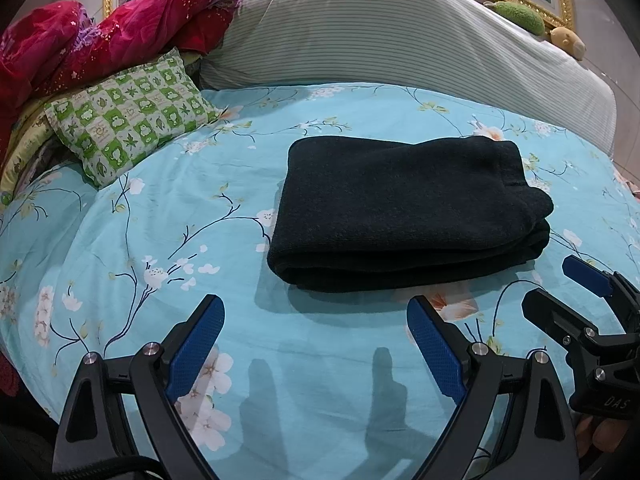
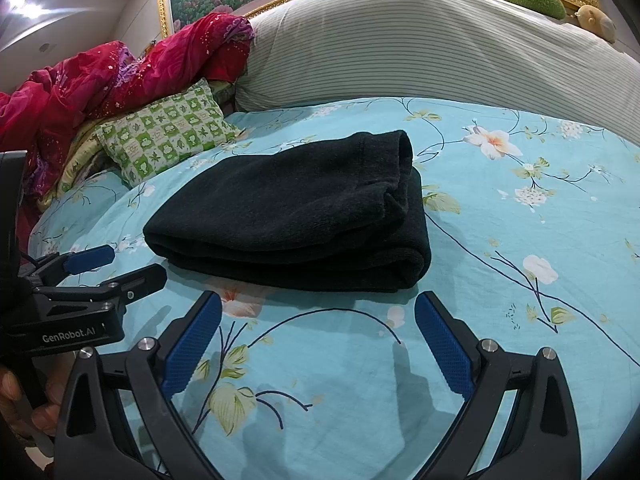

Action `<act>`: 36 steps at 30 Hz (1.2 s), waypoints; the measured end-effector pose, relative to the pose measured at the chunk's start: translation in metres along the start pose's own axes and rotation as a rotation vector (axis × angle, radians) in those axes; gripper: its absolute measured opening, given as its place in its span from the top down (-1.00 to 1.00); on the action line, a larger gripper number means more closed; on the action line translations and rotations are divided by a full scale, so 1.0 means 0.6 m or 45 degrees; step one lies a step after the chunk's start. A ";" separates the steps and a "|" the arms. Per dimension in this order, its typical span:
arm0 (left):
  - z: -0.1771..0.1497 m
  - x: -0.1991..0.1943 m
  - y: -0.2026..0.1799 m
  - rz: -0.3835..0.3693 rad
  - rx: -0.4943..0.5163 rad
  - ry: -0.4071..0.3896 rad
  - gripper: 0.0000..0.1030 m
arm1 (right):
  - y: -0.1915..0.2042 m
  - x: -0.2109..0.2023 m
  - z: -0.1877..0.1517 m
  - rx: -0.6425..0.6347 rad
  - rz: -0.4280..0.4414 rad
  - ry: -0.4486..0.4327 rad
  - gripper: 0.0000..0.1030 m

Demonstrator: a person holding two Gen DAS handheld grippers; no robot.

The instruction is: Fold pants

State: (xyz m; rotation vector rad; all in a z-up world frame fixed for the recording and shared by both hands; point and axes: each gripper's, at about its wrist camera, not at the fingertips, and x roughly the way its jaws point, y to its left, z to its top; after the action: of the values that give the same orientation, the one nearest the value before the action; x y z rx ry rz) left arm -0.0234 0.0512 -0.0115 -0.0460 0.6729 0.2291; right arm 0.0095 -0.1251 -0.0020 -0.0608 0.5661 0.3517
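Note:
The black pants point(image 1: 404, 212) lie folded into a thick rectangular bundle on the light blue floral bedsheet point(image 1: 160, 208). In the right wrist view the same pants point(image 2: 296, 208) show stacked layers along their near edge. My left gripper point(image 1: 316, 320) hovers just short of that near edge, open, nothing between its blue pads. My right gripper point(image 2: 318, 316) is also open and empty, a little back from the bundle. Each gripper shows in the other's view: the right gripper point(image 1: 560, 284) at the right edge, the left gripper point(image 2: 124, 262) at the left edge.
A green checked pillow point(image 1: 132, 120) lies at the back left beside a crumpled red quilt point(image 1: 92, 40). A long grey striped bolster point(image 1: 400, 32) runs across the head of the bed under a gold picture frame point(image 1: 560, 4). Two plush toys point(image 1: 524, 16) sit at the far right.

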 end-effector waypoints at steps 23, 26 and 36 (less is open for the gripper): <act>0.001 -0.001 0.001 0.000 0.004 -0.003 -0.81 | 0.008 -0.004 0.000 -0.004 -0.001 -0.003 -0.89; 0.001 -0.001 0.001 0.001 0.001 -0.001 -0.81 | 0.008 -0.004 0.000 -0.002 0.000 -0.003 -0.89; 0.001 0.001 0.000 -0.007 0.007 0.004 -0.81 | 0.011 -0.006 0.003 -0.001 0.008 -0.004 -0.89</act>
State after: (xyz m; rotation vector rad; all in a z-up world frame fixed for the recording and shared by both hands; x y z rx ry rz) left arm -0.0226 0.0515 -0.0116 -0.0428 0.6763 0.2214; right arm 0.0051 -0.1199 0.0016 -0.0593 0.5629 0.3583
